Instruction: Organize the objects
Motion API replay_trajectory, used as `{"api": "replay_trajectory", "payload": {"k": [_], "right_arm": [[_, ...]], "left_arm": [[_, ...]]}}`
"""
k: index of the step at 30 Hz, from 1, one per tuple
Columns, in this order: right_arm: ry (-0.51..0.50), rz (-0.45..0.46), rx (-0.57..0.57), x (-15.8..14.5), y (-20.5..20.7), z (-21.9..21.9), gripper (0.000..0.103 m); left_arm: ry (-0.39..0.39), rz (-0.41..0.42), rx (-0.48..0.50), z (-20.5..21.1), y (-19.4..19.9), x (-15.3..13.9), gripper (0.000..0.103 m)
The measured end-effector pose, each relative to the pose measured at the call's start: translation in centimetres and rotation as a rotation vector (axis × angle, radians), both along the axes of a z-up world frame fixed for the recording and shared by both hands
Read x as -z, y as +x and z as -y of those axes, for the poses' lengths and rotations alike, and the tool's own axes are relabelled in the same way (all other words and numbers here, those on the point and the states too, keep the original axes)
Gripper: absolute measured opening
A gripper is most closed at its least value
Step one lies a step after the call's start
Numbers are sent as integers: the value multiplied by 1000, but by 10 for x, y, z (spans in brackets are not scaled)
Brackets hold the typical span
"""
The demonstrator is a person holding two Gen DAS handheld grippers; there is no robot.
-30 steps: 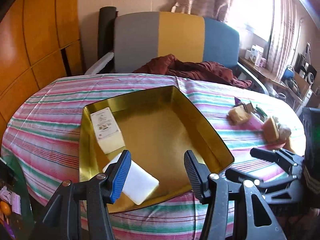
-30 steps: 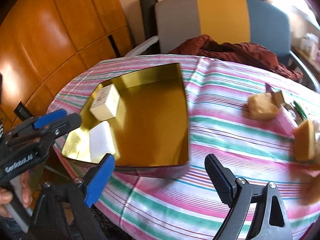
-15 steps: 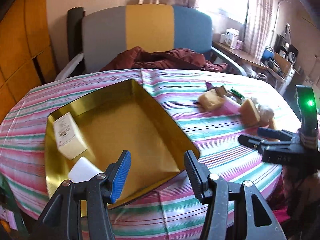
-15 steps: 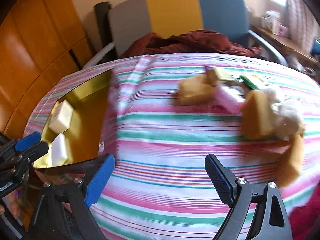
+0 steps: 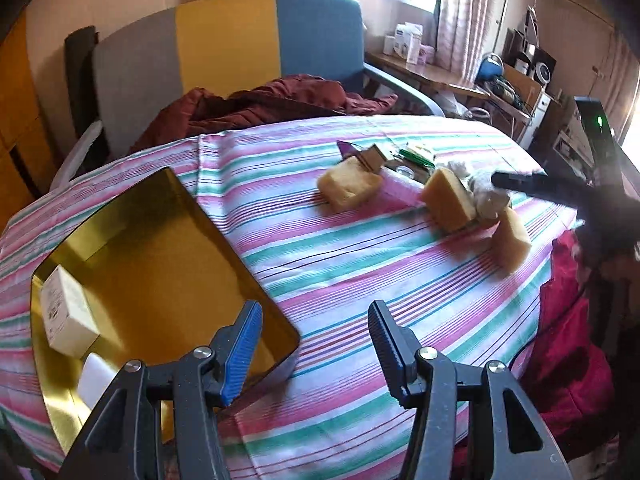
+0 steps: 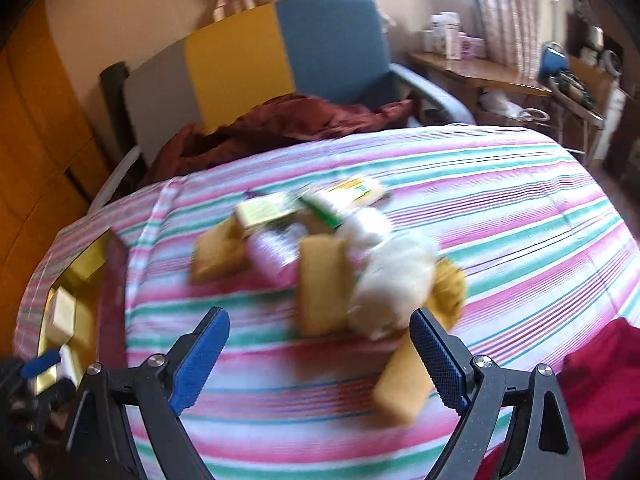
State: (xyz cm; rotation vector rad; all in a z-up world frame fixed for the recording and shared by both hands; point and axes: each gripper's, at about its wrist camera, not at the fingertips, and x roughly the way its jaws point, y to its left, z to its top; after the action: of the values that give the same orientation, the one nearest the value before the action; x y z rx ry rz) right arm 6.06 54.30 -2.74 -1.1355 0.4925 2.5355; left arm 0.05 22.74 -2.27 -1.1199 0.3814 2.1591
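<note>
Gold tray [image 5: 224, 236] edge; bare striped tablecloth [image 5: 320, 264] beside.

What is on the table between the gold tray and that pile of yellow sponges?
Nothing: in the left wrist view, only bare striped tablecloth separates the gold tray from the nearest yellow sponge.

Probably a home: armchair [image 5: 248, 60], curtains [image 5: 460, 8].

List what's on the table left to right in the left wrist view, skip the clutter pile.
cream box → gold tray → yellow sponge block → upright yellow sponge → yellow sponge by the table edge → right gripper
</note>
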Motion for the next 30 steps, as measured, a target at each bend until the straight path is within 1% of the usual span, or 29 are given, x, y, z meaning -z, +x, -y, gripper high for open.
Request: {"api": "replay_trajectory", "payload": {"k": [3,9,12,14,21,23,26,30], "right_arm": [[0,-23,48,1,0,-21,93],[-64,-78,166,3,19,-64,95],[-135,-100,229,5,31,-85,96],[-154,-78,269,8,35,-95,96],[-227,-19,265,22,33,-102,95],[-250,-2,254,25,34,-103,95],[-325,24,237,33,33,-105,95],[-368,14,245,36,37,-103,96]], "left_arm": [[-10,5,20,-14,-2,1,56],[-31,26,66,-50,-10,6,56],[-18,66,95,-70,-12,11,56],[-7,94,104,-82,-13,14,56],[30,148,194,-123,-7,22,56],[36,179,203,-132,-8,28,55],[78,264,203,-146,-16,37,55],[137,336,193,-167,-25,48,55]]}}
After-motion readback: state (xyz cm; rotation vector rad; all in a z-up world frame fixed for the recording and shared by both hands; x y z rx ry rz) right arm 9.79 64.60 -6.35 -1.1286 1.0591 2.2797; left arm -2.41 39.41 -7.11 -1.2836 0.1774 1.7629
